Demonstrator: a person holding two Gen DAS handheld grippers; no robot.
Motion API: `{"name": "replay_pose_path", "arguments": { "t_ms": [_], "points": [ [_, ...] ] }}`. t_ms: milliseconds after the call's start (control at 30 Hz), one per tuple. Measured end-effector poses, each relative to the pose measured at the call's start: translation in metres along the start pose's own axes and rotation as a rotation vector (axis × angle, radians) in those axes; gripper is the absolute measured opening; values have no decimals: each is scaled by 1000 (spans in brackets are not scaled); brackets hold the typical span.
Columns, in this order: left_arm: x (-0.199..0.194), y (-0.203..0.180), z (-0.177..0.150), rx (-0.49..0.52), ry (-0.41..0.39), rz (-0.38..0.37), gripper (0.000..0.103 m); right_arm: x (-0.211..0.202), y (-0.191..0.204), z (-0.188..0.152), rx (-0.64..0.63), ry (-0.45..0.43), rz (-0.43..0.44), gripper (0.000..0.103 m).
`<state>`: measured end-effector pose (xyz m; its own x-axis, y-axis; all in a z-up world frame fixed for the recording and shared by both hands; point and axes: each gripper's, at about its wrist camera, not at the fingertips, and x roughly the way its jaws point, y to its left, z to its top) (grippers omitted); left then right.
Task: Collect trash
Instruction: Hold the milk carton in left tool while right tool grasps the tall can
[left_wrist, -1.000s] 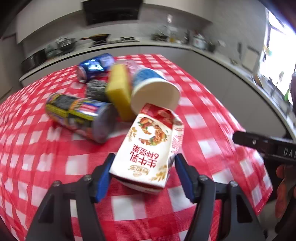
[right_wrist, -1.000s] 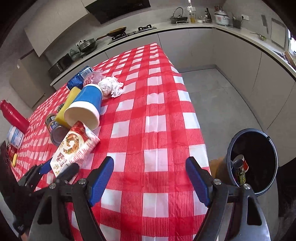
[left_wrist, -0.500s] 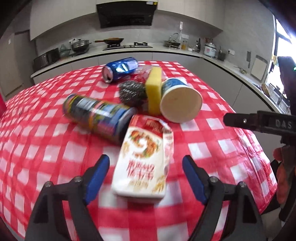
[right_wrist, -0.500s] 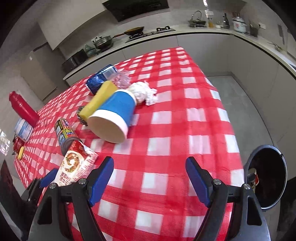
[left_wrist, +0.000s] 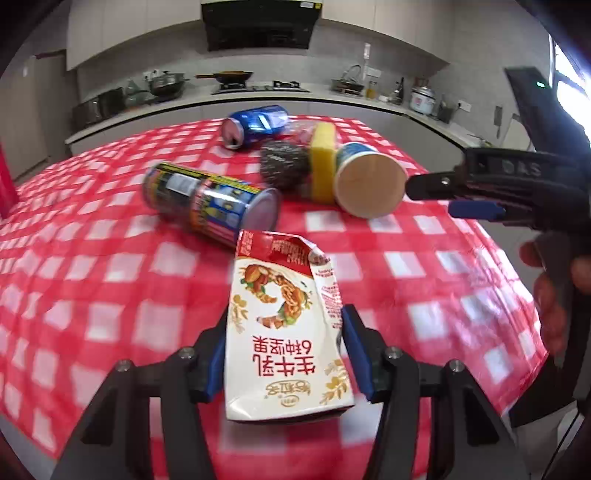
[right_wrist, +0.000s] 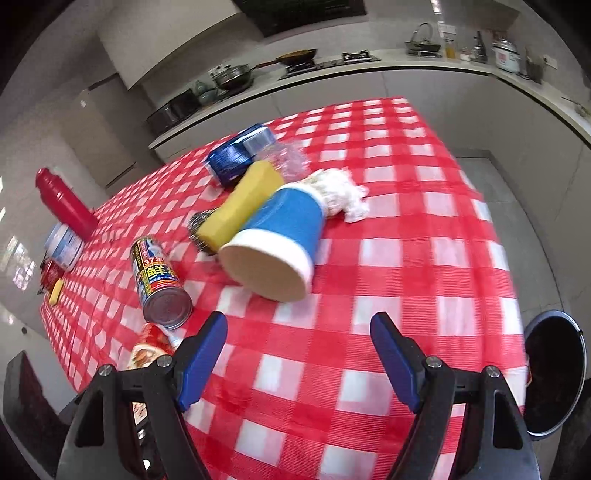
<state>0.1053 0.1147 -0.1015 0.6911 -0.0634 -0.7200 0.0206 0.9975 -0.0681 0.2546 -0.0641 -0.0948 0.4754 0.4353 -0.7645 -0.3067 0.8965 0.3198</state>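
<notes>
Red-and-white cardboard milk carton (left_wrist: 286, 325), crumpled at its torn top, clamped between the blue pads (left_wrist: 216, 363) of the left gripper (left_wrist: 282, 354), both pads pressed against its sides near the base. Printed face up, torn end aimed toward the cluster of rubbish farther along the red-and-white checked tablecloth (left_wrist: 92, 280). Whether lifted clear of the cloth or resting on it, impossible to tell from either view.

Just beyond the carton: a printed metal drink can (left_wrist: 210, 206) on its side, its flat end near the carton's top. Behind that, a grey steel-wool scourer (left_wrist: 282, 162) touching a yellow sponge block (left_wrist: 323, 162) standing on edge, and against the sponge a blue paper cup with a white rim (left_wrist: 367, 181), tipped over with its mouth facing the camera. At the far end, a blue soda can (left_wrist: 256, 123), also lying down.

Right gripper (right_wrist: 299, 363) spread wide with nothing between its blue pads, held above the near part of the table, the paper cup (right_wrist: 277, 240) ahead of it. Seen from there too: crumpled white tissue (right_wrist: 341, 194) touching the cup's base, clear crinkled plastic wrap (right_wrist: 290, 160) beside the soda can (right_wrist: 238, 155), and a red bottle (right_wrist: 64, 201) well apart at the table's far left. Black round trash bin (right_wrist: 554, 373) on the floor beyond the table's right edge.
</notes>
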Motion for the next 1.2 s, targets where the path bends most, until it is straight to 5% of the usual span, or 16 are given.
{"name": "replay_pose_path", "arguments": {
  "t_ms": [200,500,800,1067,1200],
  "points": [
    [-23,38,-13,-109,-39,82,56,16,35,-1,-91,47,102,81],
    [1,113,4,-286,-24,231,56,62,120,18,-311,92,181,81],
    [19,152,11,-325,-4,250,56,127,170,24,-461,157,79,77],
    [27,159,20,-312,9,233,56,140,176,29,-376,161,24,56],
    [27,157,22,-308,0,229,56,129,176,27,-365,117,16,55]
  ]
}}
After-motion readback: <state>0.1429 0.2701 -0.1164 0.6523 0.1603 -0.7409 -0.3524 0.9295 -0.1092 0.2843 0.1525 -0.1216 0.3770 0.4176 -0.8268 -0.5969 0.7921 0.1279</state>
